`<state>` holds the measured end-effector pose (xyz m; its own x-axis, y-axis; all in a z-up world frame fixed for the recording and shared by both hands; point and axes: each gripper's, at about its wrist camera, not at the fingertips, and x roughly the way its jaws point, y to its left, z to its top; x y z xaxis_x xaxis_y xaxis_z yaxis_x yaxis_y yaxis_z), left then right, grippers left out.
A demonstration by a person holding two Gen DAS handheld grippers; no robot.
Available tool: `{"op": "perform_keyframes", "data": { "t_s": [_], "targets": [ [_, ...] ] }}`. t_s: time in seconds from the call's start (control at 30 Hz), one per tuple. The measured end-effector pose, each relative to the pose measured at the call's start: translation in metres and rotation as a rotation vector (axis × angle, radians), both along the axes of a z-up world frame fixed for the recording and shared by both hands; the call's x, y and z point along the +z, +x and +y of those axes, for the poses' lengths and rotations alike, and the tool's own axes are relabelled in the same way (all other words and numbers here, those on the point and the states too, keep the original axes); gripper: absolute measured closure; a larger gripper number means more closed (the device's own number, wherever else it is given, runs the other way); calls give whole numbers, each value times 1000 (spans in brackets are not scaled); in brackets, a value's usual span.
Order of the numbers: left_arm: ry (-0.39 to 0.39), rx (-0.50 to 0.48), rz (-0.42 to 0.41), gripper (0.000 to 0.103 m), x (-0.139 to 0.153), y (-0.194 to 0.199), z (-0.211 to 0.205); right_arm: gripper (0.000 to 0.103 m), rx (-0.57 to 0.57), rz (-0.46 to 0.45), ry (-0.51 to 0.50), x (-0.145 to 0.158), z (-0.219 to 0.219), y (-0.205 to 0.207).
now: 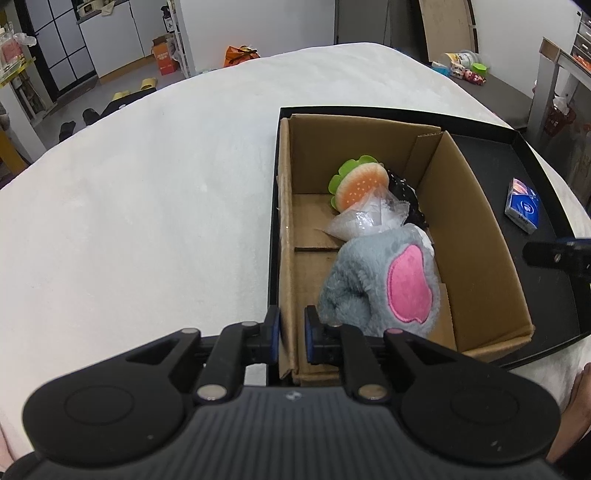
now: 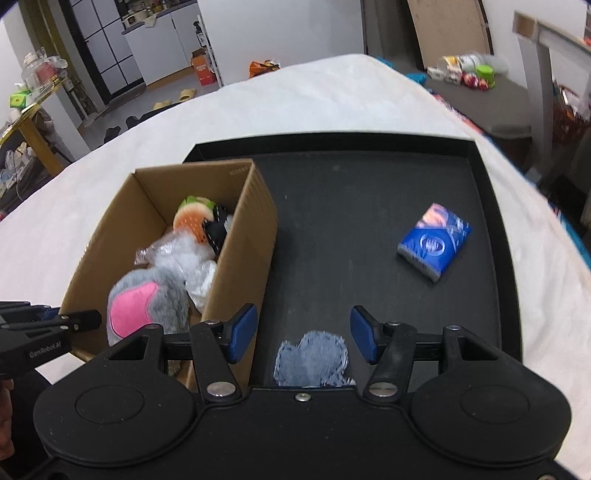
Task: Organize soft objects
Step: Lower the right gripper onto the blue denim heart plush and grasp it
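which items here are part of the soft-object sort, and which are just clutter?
Job:
cardboard box
grey plush
burger plush
clear bag
tissue pack
denim patch
black tray

Clutter:
orange box on floor
slippers
jars on side table

— What lies beyond the gripper I'm steering?

— A white fleecy cloth (image 1: 147, 206) spreads ahead and to the left of it; past its far edge I see a pale floor (image 2: 173, 79), white walls (image 1: 258, 22) and white cabinets with dark-framed panels (image 1: 66, 48).

— Anything else?

— An orange box (image 2: 204, 70) on the floor, yellow slippers (image 1: 144, 85) nearby; far right, a low grey table (image 2: 491, 107) carrying small jars and toys; a brown board (image 1: 448, 27) leans against the back wall; the light is even and bright.
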<state>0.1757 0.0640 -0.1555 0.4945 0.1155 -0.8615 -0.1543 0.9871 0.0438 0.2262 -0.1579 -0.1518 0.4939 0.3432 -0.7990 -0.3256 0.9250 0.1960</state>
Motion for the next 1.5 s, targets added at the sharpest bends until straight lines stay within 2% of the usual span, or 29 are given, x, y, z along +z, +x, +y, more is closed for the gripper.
{"op": "perform_keyframes", "data": {
  "t_s": [0.3, 0.4, 0.47, 0.73, 1.17, 1.37, 1.4, 1.43, 1.5],
  "targets": [
    [32, -11, 28, 86, 2, 2, -7, 61, -15, 92, 67, -24, -8, 3],
    [37, -9, 39, 74, 2, 4, -9, 65, -33, 136, 91, -33, -11, 5],
    [46, -12, 40, 67, 3, 6, -12, 65, -39, 165, 105, -38, -12, 7],
    [86, -37, 44, 62, 4, 12, -23, 65, -42, 213, 107, -54, -9, 13],
    [131, -45, 56, 55, 3, 18, -36, 65, -29, 218, 50, -66, -7, 15],
    [146, -49, 57, 54, 3, 17, -38, 76, -20, 203, 42, -62, -7, 11],
    [145, -49, 57, 54, 4, 17, -38, 82, -17, 200, 45, -60, -8, 10],
    [143, -48, 56, 54, 4, 17, -37, 99, -16, 200, 48, -59, -8, 9],
    [140, -47, 55, 54, 5, 16, -37, 103, -19, 201, 52, -58, -11, 8]
  ]
}}
